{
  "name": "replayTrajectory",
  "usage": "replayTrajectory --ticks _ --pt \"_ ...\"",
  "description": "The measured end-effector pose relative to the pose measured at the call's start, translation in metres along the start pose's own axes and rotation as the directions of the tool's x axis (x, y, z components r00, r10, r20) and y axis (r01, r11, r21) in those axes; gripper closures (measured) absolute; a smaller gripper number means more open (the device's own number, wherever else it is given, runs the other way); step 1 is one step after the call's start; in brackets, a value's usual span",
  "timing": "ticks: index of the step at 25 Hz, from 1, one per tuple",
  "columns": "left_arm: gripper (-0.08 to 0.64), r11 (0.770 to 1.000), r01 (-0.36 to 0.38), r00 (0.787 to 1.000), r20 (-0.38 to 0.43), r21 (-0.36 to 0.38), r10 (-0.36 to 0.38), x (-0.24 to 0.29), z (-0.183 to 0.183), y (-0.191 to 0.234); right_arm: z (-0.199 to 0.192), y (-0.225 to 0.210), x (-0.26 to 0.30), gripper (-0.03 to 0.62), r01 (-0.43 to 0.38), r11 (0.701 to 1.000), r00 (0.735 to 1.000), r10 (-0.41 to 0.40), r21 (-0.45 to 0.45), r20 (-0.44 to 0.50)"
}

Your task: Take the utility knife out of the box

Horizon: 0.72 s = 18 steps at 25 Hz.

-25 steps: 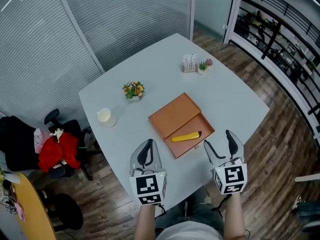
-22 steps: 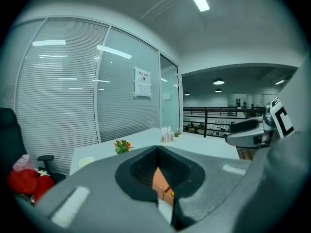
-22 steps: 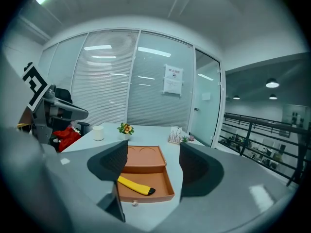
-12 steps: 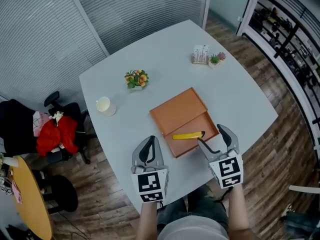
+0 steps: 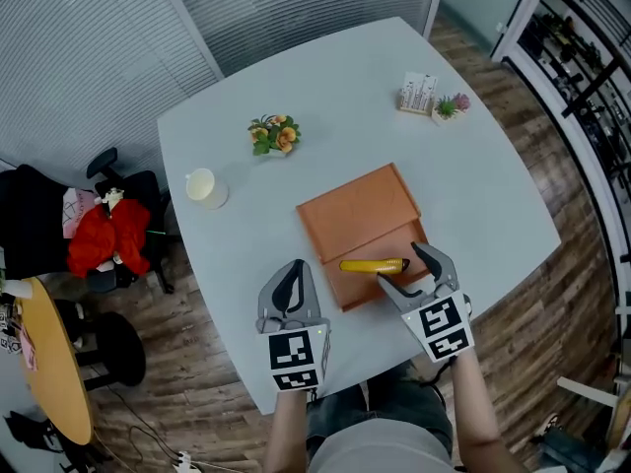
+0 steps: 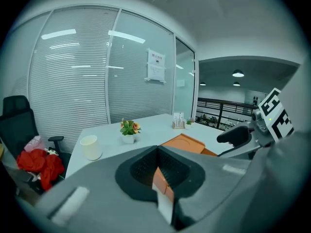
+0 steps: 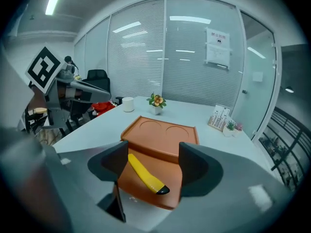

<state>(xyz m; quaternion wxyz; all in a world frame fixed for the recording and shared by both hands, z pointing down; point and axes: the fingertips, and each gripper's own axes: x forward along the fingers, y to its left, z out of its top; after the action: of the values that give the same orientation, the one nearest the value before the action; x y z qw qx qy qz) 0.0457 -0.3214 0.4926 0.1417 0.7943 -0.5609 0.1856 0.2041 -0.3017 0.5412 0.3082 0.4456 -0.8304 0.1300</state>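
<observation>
The right gripper (image 5: 398,263) has been lowered to the box (image 5: 357,208), fingers spread wide and empty about the utility knife (image 5: 371,265); a grasp is judged imminent.

This is an office meeting room. Glass walls with blinds (image 5: 89,47) stand at eleven o'clock of the pale table (image 5: 325,87). A swivel chair (image 5: 104,163) sits at nine on the plank floor (image 5: 542,136).

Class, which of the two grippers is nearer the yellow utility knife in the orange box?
The right gripper: its open jaws frame the yellow utility knife; the left gripper, shut, is beside the orange box.
</observation>
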Motion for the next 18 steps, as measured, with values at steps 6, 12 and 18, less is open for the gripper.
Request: replayTrajectory --ticks 6,12,18 --pt "0.560 1.000 -0.002 0.999 -0.049 -0.015 0.001 0.012 -0.020 -0.006 -0.024 0.002 0.023 0.265 -0.078 0.996 0.992 0.072 -0.052 -0.099" --pt "0.560 0.999 -0.002 0.997 -0.083 -0.039 -0.002 0.021 -0.033 -0.008 -0.044 0.010 0.041 0.281 -0.164 0.978 0.967 0.133 -0.129 -0.217" --pt "0.560 0.999 0.006 0.993 -0.119 -0.038 -0.010 0.028 -0.047 -0.010 -0.063 0.019 0.059 0.313 -0.265 0.948 0.924 0.199 -0.174 -0.325"
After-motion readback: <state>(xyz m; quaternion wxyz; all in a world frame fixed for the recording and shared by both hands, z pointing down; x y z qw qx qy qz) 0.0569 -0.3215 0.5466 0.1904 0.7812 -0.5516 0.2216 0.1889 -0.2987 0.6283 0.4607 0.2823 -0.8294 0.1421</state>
